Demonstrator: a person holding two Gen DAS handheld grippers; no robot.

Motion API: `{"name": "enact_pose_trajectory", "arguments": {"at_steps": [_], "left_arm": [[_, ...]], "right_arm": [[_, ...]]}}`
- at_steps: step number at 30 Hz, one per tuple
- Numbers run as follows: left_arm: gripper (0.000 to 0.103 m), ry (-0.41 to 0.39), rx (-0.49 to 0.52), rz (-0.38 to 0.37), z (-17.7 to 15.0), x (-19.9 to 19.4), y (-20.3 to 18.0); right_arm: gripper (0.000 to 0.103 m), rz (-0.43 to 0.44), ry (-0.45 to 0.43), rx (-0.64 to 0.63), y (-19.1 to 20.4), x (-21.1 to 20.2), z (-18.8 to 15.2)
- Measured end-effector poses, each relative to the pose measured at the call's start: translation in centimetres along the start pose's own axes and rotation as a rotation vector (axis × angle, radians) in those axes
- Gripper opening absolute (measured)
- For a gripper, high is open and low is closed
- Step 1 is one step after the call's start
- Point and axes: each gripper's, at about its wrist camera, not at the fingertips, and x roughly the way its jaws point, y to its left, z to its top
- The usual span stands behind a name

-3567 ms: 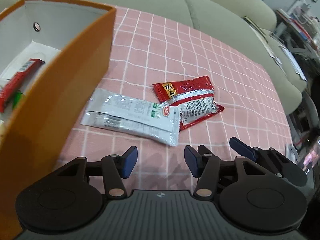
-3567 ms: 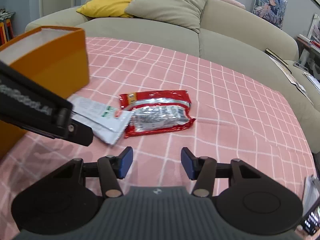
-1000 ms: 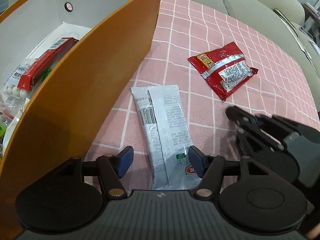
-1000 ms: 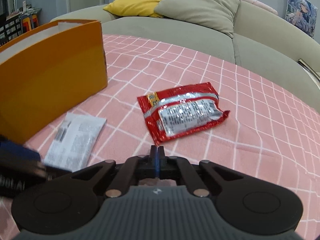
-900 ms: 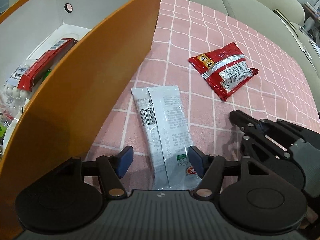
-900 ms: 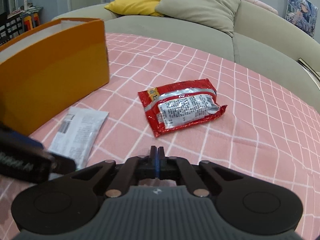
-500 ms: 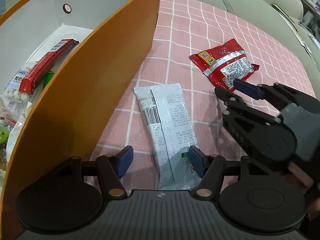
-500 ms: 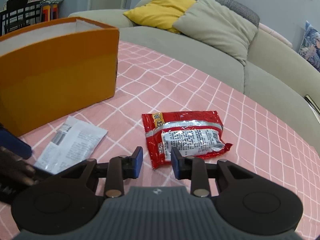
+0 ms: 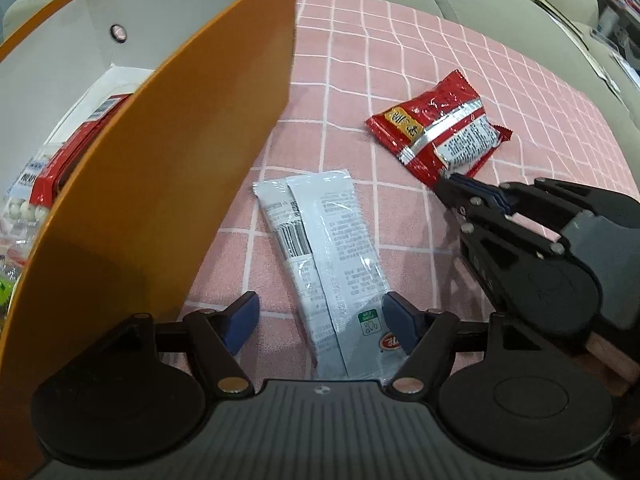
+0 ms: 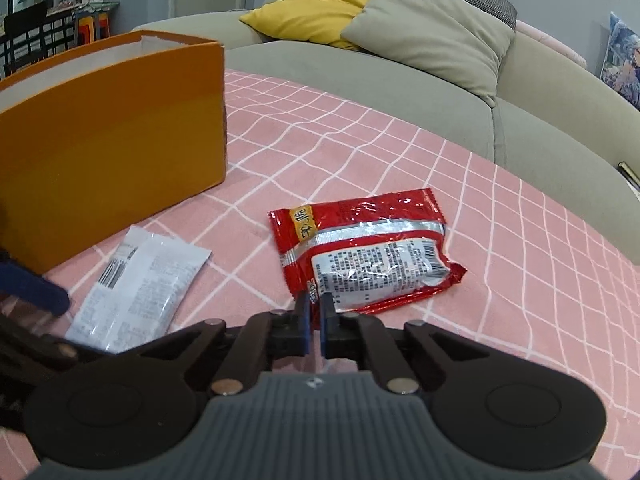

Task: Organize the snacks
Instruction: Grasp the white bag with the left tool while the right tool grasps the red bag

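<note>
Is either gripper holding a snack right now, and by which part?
The right gripper is pinched on the near edge of the red foil snack packet. The left gripper is open, straddling the silver-white flat packet, holding nothing.

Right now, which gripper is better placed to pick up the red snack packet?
Right. The right gripper is nearly closed at the near edge of the red packet; the left gripper stands open around the white packet.

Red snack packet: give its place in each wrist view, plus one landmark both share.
Left wrist: red snack packet upper right, right gripper closed on its near edge.
Right wrist: red snack packet centre, just beyond the fingertips.
Shared landmark: orange box, left in both.
</note>
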Motion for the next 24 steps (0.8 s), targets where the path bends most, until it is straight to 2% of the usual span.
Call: {"name": "enact_pose_trajectory", "arguments": {"at_steps": [2,3,4,6,8,11,19,24], "left_arm": [[0.063,-0.007,0.038,-0.009,-0.1,-0.1,-0.4],[0.057,-0.007,0.045,-0.024,-0.1,-0.2,-0.4],[0.047,-0.002,0.044,-0.036,-0.2,-0.3,-0.4],[0.040,0.010,0.047,-0.037,-0.3,-0.5,-0.2],[0.026,0.019,0.060,-0.038,-0.6,-0.7,0.0],[0.012,0.042,0.085,-0.046,-1.2,-1.2,0.4],[0.009,0.091,0.127,-0.054,-3.6,-2.4,1.6],[0.014,0.115,0.162,-0.012,-4.5,-2.9,2.0]], "right_arm": [[0.000,0.007,0.005,-0.007,0.3,-1.0,-0.6],[0.000,0.011,0.007,-0.005,0.3,-1.5,-0.9],[0.000,0.016,0.009,-0.001,0.3,-2.1,-1.2],[0.000,0.027,0.012,0.007,0.4,-3.4,-2.0],[0.000,0.043,0.020,0.009,0.7,-4.7,-2.7],[0.000,0.072,0.035,0.013,1.3,-6.8,-3.8],[0.000,0.143,0.126,-0.048,3.3,-12.1,-6.6],[0.000,0.145,0.218,-0.085,3.1,-13.7,-7.4]]}}
